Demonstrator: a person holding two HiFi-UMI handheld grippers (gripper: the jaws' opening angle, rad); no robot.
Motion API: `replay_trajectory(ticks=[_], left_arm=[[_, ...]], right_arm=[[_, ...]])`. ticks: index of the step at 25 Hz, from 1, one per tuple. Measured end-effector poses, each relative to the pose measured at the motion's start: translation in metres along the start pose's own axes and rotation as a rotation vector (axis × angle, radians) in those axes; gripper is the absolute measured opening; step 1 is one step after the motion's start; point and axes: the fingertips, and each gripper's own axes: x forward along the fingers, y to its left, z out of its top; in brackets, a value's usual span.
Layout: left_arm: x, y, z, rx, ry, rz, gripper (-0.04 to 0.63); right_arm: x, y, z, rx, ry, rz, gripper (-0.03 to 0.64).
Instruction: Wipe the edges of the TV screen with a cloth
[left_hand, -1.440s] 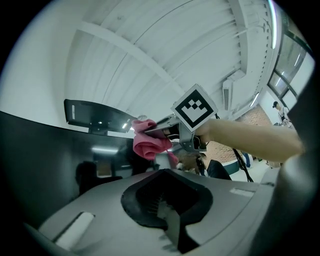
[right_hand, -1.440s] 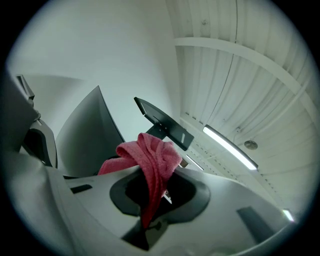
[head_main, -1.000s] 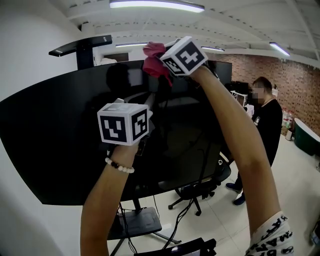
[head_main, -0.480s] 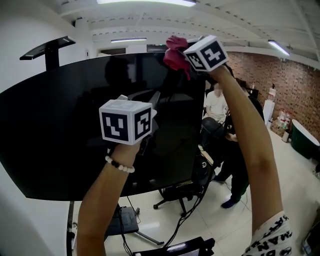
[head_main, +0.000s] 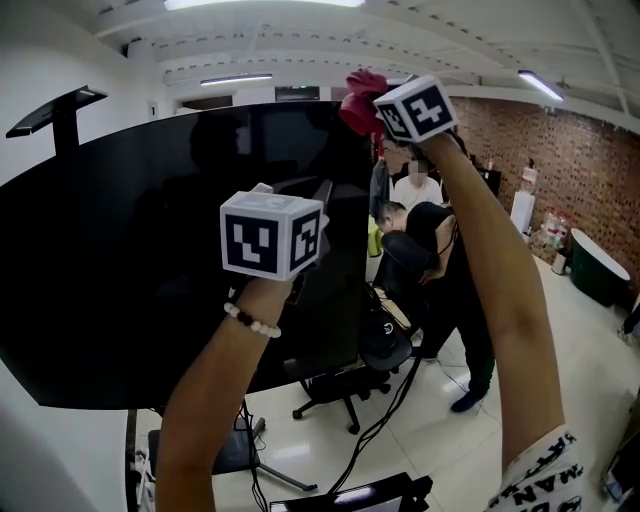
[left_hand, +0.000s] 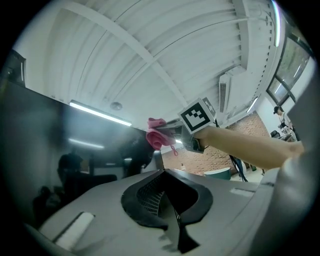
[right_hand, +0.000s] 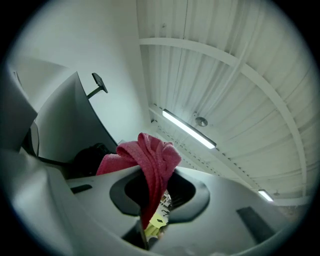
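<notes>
A white ribbed ceiling with strip lights and a brick wall (head_main: 590, 150) are seen behind a large dark TV screen (head_main: 150, 250) on a stand. The red cloth (head_main: 360, 92) is pinched in the closed jaws of the right gripper (right_hand: 152, 195) and is held at the screen's top right corner. For a clean wipe, the bunched cloth should be pressed onto the frame and drawn along the edge, so that no hard jaw part is dragged over the glass. The left gripper (left_hand: 165, 185) is closed on nothing, in front of the screen. People (head_main: 440, 250) and an office chair (head_main: 345, 380) are found just beyond the right edge, where a downward pass may be crowded.
</notes>
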Motion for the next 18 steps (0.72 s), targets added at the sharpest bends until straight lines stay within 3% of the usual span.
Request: replay_trajectory(ticks=[5,7,12,18], left_arm=[[0.001,-0.01,-0.013,-0.012,0.011,-0.012,-0.005],[-0.006,-0.002,-0.021,-0.027,0.009,-0.017,-0.005],[0.012,-0.024,-0.021,-0.049,0.016,-0.033,-0.005],[0.004,-0.024,-0.031,-0.066,0.027,-0.051,-0.005]], right_arm=[[-0.017,-0.034,-0.042,0.009,0.083,-0.116,0.077],[-0.02,-0.024,-0.044,0.039,0.055,-0.092,0.077],[-0.027,-0.002,-0.046,0.08,-0.037,0.069,0.077],[-0.022,0.037,-0.072,0.073,-0.004,0.082,0.077]])
